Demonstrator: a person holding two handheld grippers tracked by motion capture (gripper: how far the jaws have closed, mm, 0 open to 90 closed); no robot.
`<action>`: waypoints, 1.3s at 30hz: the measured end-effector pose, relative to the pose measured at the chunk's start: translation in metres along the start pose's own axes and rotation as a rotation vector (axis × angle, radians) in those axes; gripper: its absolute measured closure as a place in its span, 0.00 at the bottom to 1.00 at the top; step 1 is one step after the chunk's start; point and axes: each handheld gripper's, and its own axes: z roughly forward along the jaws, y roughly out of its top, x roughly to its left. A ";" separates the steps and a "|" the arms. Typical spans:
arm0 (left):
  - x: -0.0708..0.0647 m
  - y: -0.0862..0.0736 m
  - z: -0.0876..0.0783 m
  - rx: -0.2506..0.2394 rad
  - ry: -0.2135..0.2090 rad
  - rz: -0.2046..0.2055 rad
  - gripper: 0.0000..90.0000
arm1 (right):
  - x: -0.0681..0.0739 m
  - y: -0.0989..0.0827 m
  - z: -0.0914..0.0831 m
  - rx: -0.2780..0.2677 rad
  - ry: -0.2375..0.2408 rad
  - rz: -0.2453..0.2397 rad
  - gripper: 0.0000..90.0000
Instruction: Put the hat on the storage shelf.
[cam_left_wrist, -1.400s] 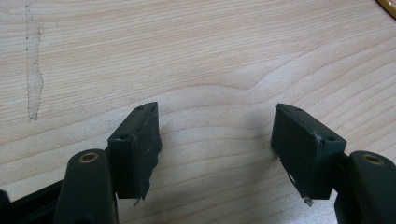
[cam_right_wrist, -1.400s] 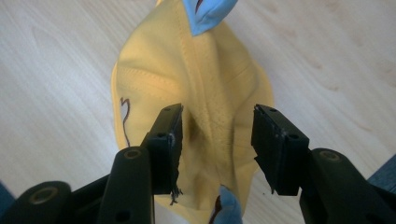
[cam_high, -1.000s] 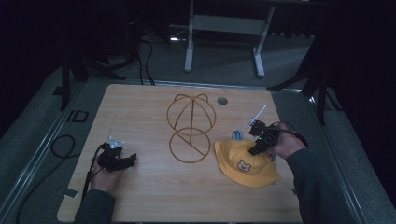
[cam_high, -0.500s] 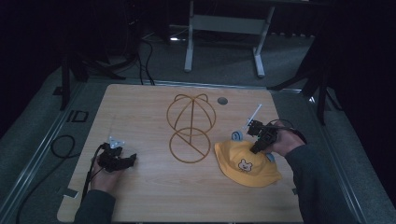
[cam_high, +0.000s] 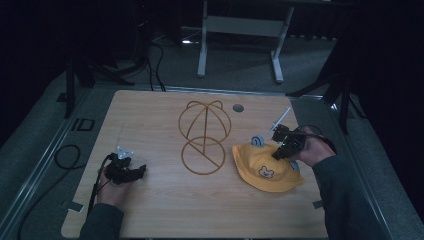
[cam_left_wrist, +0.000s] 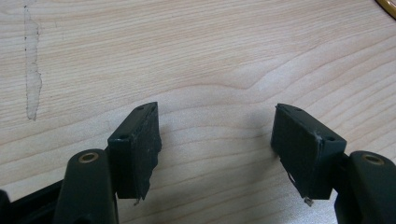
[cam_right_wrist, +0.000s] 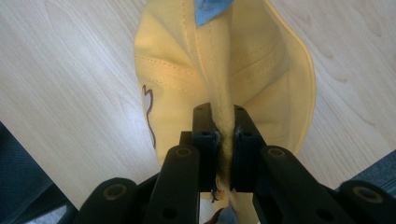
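A yellow child's hat (cam_high: 265, 167) with a small bear face and blue ears lies on the wooden table (cam_high: 160, 210), right of centre. My right gripper (cam_high: 276, 154) rests on the hat's far right part. Its jaws have just been closing and now pinch a ridge of the yellow fabric (cam_right_wrist: 223, 116) between the pads. A gold wire hat stand (cam_high: 204, 135) stands in the middle of the table, left of the hat. My left gripper (cam_high: 141, 170) lies at the table's left, and its jaws stand open over bare wood (cam_left_wrist: 215, 130).
A round grey grommet (cam_high: 238, 107) sits in the table near the far edge. Cables (cam_high: 65, 157) trail over the grey floor on the left. A metal stand's legs (cam_high: 240, 45) rise behind the table. The table's near half holds bare wood.
The right gripper has sunk slightly onto the hat and shut on a fold of its fabric. The left hand has kept still.
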 end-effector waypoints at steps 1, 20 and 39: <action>0.000 0.000 0.000 0.000 0.000 0.000 0.37 | 0.000 0.000 -0.001 -0.004 -0.002 0.001 0.93; 0.000 0.000 0.000 0.000 0.000 -0.001 0.37 | -0.013 -0.012 -0.038 -0.175 -0.046 0.074 0.93; 0.000 0.000 0.000 0.003 -0.001 -0.001 0.37 | -0.021 -0.026 -0.080 -0.318 -0.082 0.086 0.93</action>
